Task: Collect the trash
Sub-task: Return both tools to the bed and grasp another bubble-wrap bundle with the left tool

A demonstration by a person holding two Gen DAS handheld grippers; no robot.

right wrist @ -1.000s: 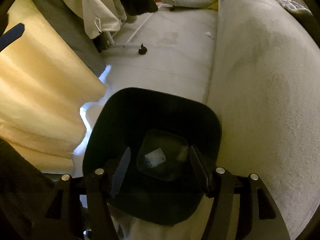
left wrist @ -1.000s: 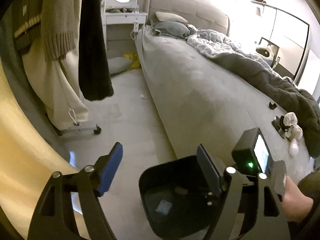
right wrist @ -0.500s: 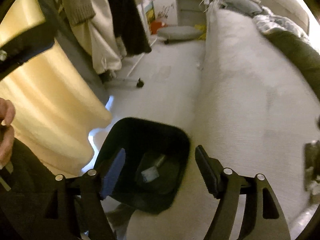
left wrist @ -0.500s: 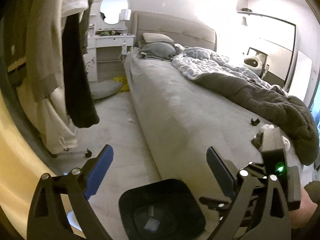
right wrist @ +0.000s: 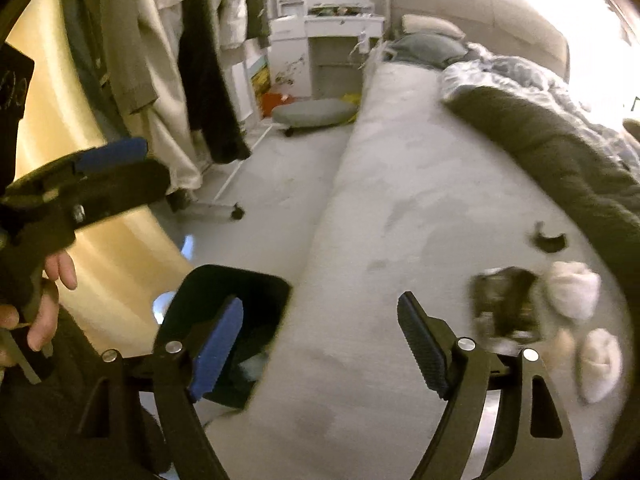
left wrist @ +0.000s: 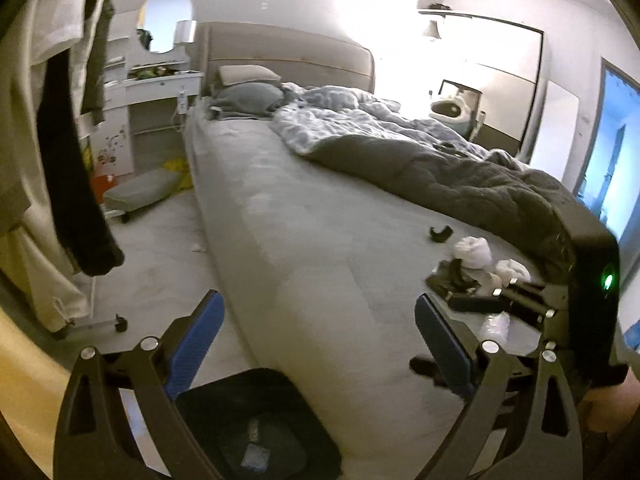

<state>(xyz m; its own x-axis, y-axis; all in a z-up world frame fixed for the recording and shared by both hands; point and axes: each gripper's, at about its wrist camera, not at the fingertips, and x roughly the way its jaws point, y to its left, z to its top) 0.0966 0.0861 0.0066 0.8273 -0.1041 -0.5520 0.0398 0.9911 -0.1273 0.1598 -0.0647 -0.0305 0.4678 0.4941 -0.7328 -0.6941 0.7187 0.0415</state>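
A black trash bin (left wrist: 256, 424) stands on the floor beside the bed, with bits of paper inside; it also shows in the right wrist view (right wrist: 240, 320). On the grey bed sheet (left wrist: 320, 248) lie white crumpled tissues (left wrist: 474, 252), a dark wrapper (right wrist: 506, 304) and a small black piece (left wrist: 440, 234). More white tissues (right wrist: 572, 294) lie right of the wrapper. My left gripper (left wrist: 316, 344) is open and empty above the bin and bed edge. My right gripper (right wrist: 320, 344) is open and empty, over the bed edge, left of the wrapper.
A dark blanket (left wrist: 480, 184) and a patterned quilt cover the bed's far side. Clothes hang on a wheeled rack (right wrist: 192, 80) at the left. A round grey cushion (right wrist: 314, 112) lies on the floor by a white dresser (right wrist: 324, 40). A yellow curtain (right wrist: 100, 240) hangs nearby.
Both grippers have risen from over the bin and turned right toward the bed; the tissues and wrapper have come into the right wrist view. Both stay open.
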